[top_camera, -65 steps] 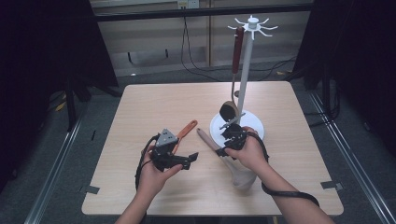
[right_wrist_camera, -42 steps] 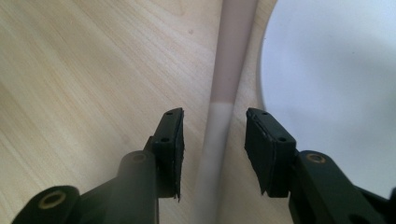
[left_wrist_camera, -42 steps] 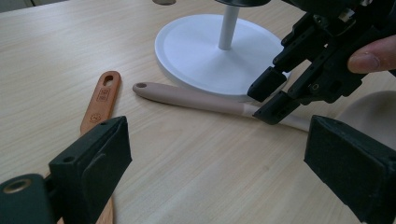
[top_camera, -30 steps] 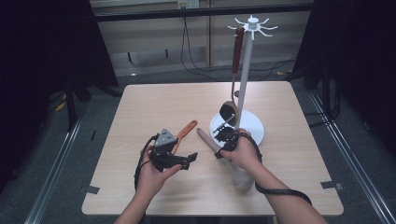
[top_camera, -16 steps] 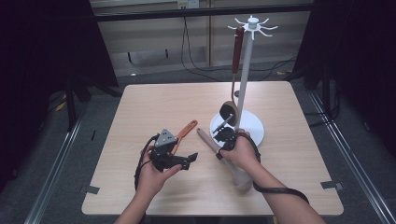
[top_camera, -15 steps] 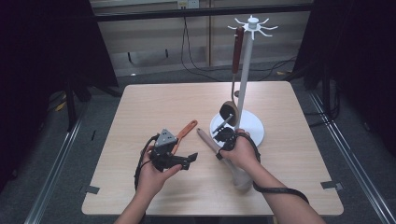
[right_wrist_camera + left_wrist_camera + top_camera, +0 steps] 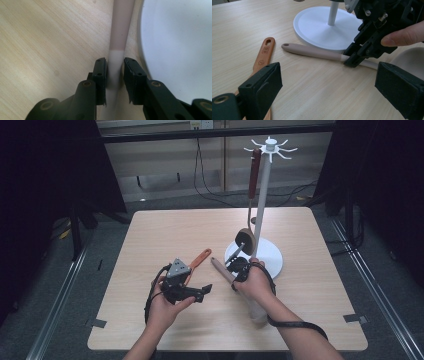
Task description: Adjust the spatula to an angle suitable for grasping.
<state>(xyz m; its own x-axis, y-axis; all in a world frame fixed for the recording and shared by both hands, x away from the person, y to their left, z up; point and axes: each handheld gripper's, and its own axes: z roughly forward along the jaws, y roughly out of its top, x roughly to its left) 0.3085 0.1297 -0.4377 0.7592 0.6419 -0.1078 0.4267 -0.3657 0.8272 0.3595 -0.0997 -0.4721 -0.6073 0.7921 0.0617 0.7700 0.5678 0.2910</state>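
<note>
My left hand-held gripper (image 7: 192, 291) is matte black, with a grey three-cornered plate on top and a black cable looping under my wrist. My right hand-held gripper (image 7: 115, 72) has two flat black pads, each fixed with small screws, on arms with brass-coloured pivot pins. My forearms are bare.

From above, my table (image 7: 165, 235) sits evenly lit while the room to the left, right and far side falls dark. Shadows stay soft and short. Near my left tongs' camera the black pads (image 7: 262, 85) blur; my right view is soft throughout.
</note>
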